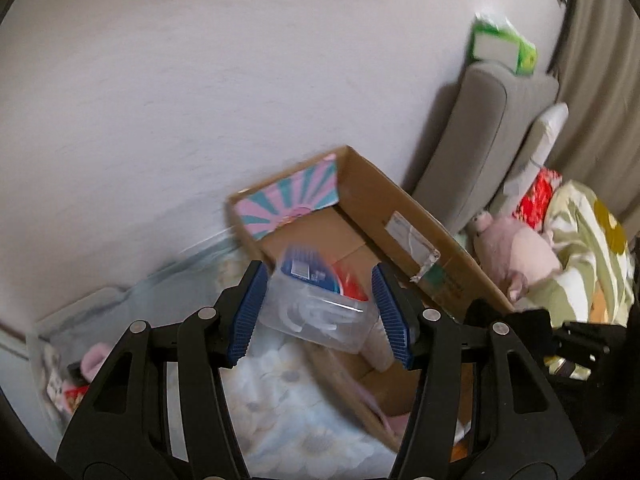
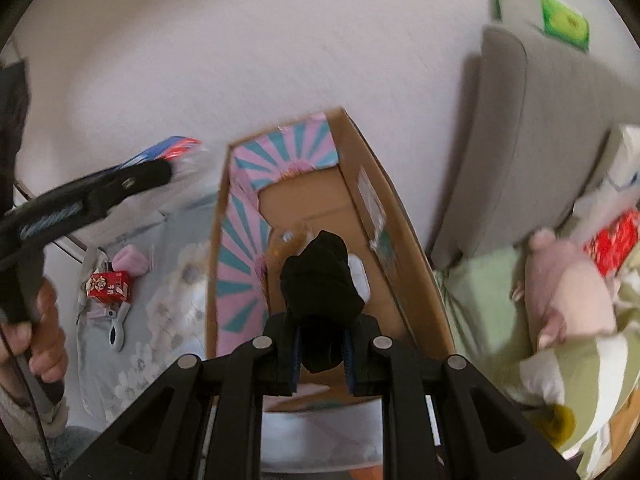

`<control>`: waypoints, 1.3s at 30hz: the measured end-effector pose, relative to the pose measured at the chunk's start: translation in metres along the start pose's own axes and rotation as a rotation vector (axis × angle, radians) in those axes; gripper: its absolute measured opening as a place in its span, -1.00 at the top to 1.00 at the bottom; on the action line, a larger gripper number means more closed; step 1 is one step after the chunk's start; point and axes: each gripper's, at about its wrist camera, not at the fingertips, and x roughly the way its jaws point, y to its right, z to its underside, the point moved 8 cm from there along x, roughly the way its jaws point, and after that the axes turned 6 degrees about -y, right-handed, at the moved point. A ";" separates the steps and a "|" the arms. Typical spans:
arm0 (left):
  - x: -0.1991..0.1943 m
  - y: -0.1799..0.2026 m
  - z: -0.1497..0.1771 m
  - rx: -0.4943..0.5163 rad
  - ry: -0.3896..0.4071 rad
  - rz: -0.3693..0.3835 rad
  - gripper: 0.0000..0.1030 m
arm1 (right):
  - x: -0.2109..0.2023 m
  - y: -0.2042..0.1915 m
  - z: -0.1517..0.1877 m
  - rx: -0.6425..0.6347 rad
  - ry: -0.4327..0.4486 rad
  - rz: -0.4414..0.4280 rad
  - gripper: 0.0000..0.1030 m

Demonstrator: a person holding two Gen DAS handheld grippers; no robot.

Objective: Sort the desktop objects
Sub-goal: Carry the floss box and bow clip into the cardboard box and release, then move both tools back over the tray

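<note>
Your left tool [image 1: 320,312] pinches a clear plastic box [image 1: 316,316] of white pieces with a blue-and-red label, held over the cardboard box [image 1: 404,216]. Your right tool [image 2: 322,354] is pressed onto a black sock [image 2: 320,280] above the same box. A pink plush toy [image 2: 560,300] lies on the bedding [image 2: 480,312] beside it.

The right hand-held gripper [image 2: 322,354] clamps a black sock [image 2: 320,276] over the cardboard box [image 2: 404,232]; a red carton [image 2: 109,286] lies left of the box.
</note>
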 end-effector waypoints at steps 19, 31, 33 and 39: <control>0.001 0.005 -0.033 -0.033 0.031 0.037 -0.98 | 0.009 0.000 -0.004 0.050 -0.007 -0.197 -0.33; -0.049 -0.053 -0.021 -0.167 0.087 -0.021 -0.98 | -0.012 0.000 -0.005 0.053 0.038 -0.155 -0.33; -0.055 -0.060 -0.014 -0.175 0.090 -0.038 -0.98 | -0.014 -0.003 -0.004 0.045 0.040 -0.150 -0.33; -0.075 -0.074 0.008 -0.160 0.095 -0.132 -0.98 | -0.019 -0.019 0.002 0.006 0.043 -0.138 -0.33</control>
